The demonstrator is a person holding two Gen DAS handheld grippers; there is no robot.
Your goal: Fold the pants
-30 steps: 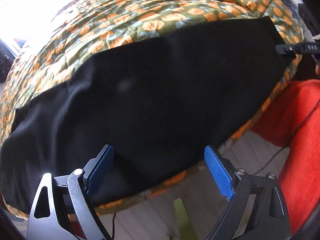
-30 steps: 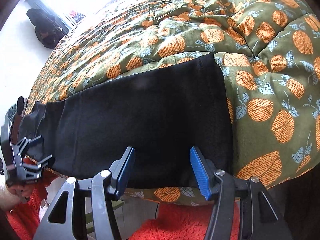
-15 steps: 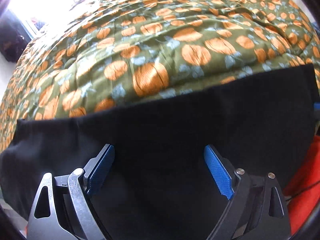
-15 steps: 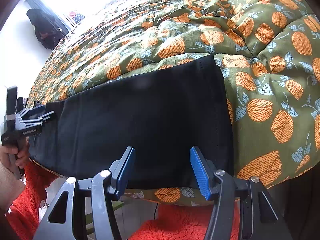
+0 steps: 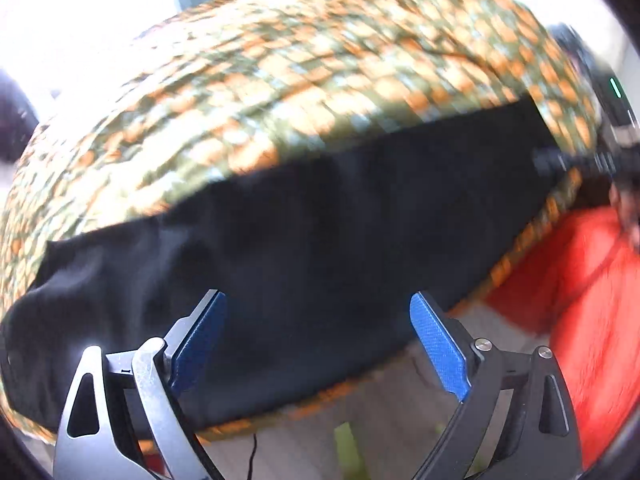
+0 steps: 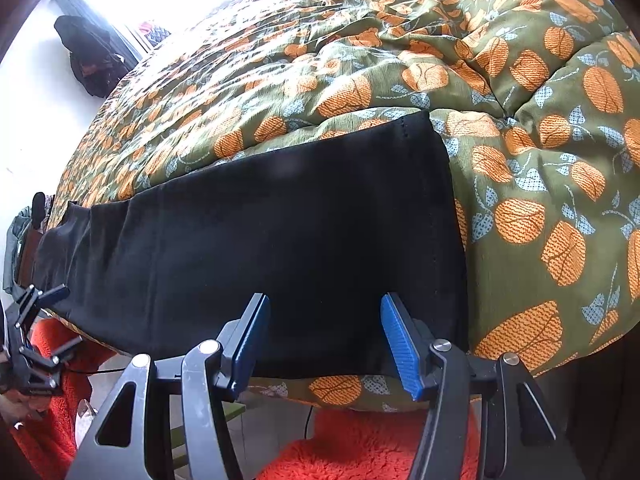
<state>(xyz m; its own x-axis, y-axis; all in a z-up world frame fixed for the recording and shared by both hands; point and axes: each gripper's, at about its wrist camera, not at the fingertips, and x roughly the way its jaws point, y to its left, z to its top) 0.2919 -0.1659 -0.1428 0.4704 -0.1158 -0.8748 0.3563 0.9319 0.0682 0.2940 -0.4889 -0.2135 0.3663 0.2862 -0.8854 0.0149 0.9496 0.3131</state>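
In the right wrist view we had a sharp look at the hem end of the pants (image 6: 280, 248), a single black pair lying flat and lengthwise along the near edge of the bed, on the green quilt (image 6: 540, 152) printed with orange fruit; the hem's stitched edge ran straight across the quilt just right of our right gripper (image 6: 324, 340). The left wrist view was smeared by motion and showed us the other stretch of the same pants (image 5: 320, 240), where the cloth was creased and bunched toward its left end, something the right view only hinted at far off. We counted one pair of pants, one quilt, two grippers and one orange fuzzy rug (image 6: 360, 444) on the floor below the bed edge, seen red-orange at the right of the left view (image 5: 592, 300). Each view also caught the other tool: the left gripper (image 6: 40, 320) appeared at the far left of the right view beside the waist end, and the right gripper (image 5: 568, 160) showed as a dark blur at the far right of the left view. Our left gripper (image 5: 320, 344) had its blue pads spread wide with nothing between them, over the pants' near edge. The right one stood likewise spread, holding nothing, its pads poised at the cloth's near border.
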